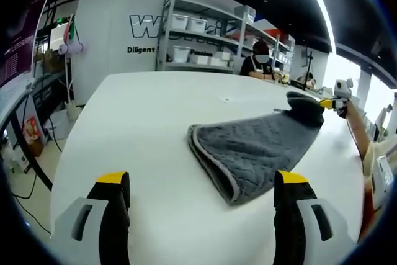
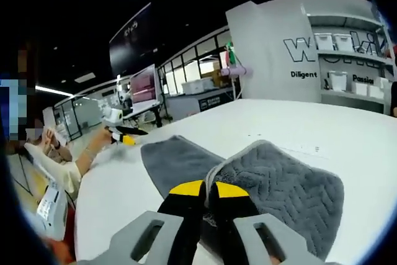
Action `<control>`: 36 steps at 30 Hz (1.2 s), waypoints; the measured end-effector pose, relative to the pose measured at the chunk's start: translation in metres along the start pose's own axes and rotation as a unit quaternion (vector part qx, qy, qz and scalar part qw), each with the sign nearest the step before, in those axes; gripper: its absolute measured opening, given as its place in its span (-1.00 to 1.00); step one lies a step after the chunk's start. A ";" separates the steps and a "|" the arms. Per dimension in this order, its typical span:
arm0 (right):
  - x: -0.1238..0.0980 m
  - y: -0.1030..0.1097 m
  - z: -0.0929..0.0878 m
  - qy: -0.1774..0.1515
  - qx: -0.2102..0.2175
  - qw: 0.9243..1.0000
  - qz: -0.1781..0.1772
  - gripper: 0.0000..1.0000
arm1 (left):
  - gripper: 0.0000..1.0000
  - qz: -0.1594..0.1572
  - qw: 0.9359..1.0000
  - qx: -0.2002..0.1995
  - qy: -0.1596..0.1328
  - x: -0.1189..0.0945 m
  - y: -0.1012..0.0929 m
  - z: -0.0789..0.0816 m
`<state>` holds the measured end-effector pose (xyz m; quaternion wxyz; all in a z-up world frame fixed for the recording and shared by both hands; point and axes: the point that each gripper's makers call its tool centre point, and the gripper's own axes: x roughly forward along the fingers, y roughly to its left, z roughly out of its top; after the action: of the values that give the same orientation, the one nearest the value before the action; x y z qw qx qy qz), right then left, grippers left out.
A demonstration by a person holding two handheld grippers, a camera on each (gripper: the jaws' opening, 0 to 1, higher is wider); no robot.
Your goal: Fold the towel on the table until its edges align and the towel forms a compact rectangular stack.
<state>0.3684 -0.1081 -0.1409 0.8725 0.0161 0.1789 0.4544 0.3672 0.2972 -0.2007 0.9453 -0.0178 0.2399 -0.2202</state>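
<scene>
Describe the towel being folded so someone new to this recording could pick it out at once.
On the large white table lies a dark grey towel with a zigzag quilted weave and a pale grey border. The right gripper is shut on its lifted corner; the left gripper hangs open before its near edge.

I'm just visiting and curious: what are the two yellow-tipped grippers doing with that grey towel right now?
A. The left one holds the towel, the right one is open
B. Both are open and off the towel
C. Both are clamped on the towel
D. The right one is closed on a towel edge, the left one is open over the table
D: the right gripper has its jaws closed on the grey towel, while the left gripper is spread open above the white table.
</scene>
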 end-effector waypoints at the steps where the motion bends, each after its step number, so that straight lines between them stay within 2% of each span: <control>1: 0.003 0.002 0.001 0.000 0.001 1.000 0.005 -0.96 | 0.90 -0.001 1.000 0.001 0.001 0.000 -0.001 -0.001; 13: 0.041 0.020 0.013 -0.002 0.015 0.999 0.047 -0.96 | 0.90 -0.011 1.000 0.006 0.004 0.000 -0.006 0.000; 20: 0.056 0.034 0.022 0.000 0.006 0.998 0.068 -0.96 | 0.90 -0.017 1.000 0.011 0.008 0.001 -0.012 -0.001; 31: 0.080 0.052 0.042 -0.008 0.005 0.995 0.096 -0.96 | 0.90 -0.023 1.000 0.013 0.013 0.003 -0.011 0.000; 36: 0.086 0.063 0.060 -0.021 0.000 0.994 0.107 -0.96 | 0.90 -0.023 1.000 0.014 0.012 0.003 -0.010 0.002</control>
<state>0.3836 0.0057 -0.0990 0.8223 0.0446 0.1580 0.5448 0.3659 0.2869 -0.1989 0.9372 -0.0072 0.2479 -0.2452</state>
